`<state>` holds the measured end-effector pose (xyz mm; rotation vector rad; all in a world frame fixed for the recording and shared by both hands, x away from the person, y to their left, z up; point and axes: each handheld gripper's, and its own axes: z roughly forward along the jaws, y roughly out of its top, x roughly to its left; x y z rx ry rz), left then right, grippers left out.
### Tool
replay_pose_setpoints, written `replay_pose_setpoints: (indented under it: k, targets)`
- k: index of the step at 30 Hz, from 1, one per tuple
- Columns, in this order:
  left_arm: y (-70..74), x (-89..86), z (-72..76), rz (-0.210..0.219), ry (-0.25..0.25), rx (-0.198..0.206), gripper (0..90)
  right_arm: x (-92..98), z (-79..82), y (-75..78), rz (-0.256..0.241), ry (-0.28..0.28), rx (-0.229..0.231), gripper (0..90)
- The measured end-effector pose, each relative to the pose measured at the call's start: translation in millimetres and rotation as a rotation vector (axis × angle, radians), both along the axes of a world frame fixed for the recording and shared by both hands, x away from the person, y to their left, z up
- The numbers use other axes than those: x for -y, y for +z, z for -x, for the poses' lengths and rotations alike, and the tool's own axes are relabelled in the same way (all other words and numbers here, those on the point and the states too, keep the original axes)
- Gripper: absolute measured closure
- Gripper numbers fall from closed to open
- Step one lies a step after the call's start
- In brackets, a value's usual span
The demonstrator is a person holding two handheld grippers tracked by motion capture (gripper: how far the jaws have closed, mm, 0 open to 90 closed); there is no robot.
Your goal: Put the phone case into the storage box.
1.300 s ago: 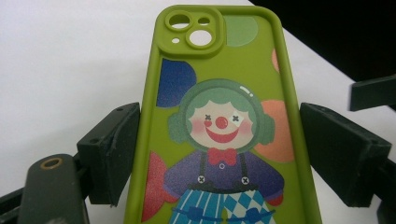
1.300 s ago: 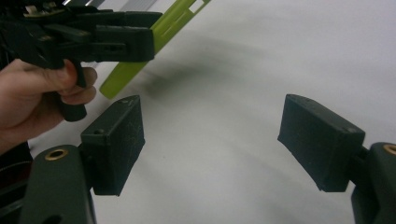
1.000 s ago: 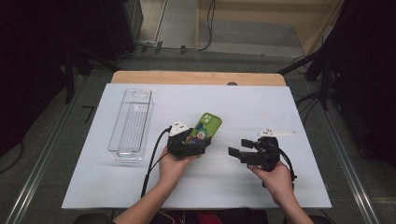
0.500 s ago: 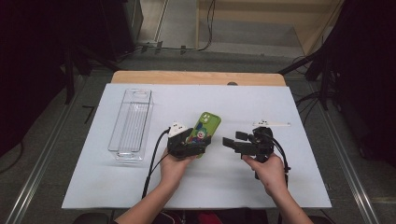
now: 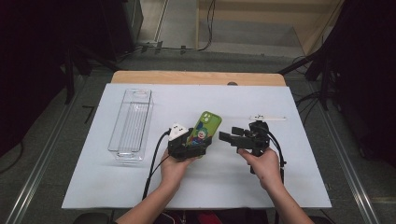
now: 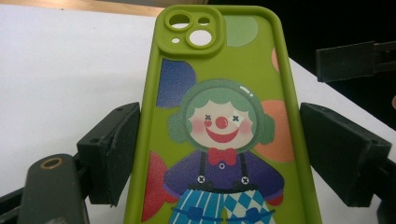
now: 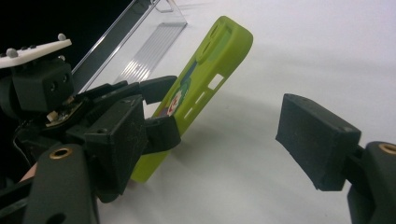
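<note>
Between the left gripper (image 6: 219,154) jaws, green phone case (image 6: 219,116) clamped, right gripper (image 7: 210,135) wide beside it

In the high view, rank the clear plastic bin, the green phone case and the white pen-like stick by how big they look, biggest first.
1. Clear plastic bin, clearly the largest.
2. Green phone case, partly hidden by the left gripper holding it.
3. White stick, thin and smallest.

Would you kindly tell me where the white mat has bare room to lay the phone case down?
The white mat is bare along its near edge and between the clear tray and phone case. It is crowded mid-mat, where both tools meet.
</note>
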<state>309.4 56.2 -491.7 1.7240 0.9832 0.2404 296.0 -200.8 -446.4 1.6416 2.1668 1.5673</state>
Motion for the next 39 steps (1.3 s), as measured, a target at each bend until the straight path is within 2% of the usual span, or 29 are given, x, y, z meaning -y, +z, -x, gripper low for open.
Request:
replay_pose_setpoints:
  k: [4,7,11,20,23,25,27,35,39]
  targets:
    - [0.2,1.1,1.7,0.019,-0.001,0.001,16.8,-3.2,-3.5,0.0,-0.036,-0.012,0.001,24.8]
    - [0.0,0.9,2.9,0.01,0.008,0.011,16.8,-7.3,-6.6,1.1,-0.033,-0.009,0.002,24.8]
    - [0.3,0.3,3.8,0.026,0.022,0.011,16.8,-9.0,-10.2,0.3,-0.035,-0.016,-0.005,24.9]
    - [-0.4,3.0,6.2,0.023,0.022,0.012,16.7,-10.4,-20.1,-1.1,-0.049,-0.027,-0.038,26.7]
    - [-0.4,3.9,6.9,0.023,0.019,0.01,16.8,-10.2,-23.8,-2.0,-0.068,-0.029,-0.052,27.2]
    - [-0.7,4.7,8.0,0.019,0.019,0.019,16.8,-11.3,-25.0,-3.2,-0.062,-0.029,-0.06,27.2]
    - [-1.3,5.4,8.2,0.023,0.015,0.01,16.8,-11.9,-26.6,-4.7,-0.072,-0.029,-0.081,27.9]
    - [-1.2,6.4,9.7,0.015,0.019,0.015,16.7,-13.2,-33.0,-4.7,-0.094,-0.046,-0.098,31.0]
    - [-1.3,6.7,10.0,0.019,0.019,0.011,16.7,-13.1,-36.4,-5.7,-0.106,-0.059,-0.123,32.5]
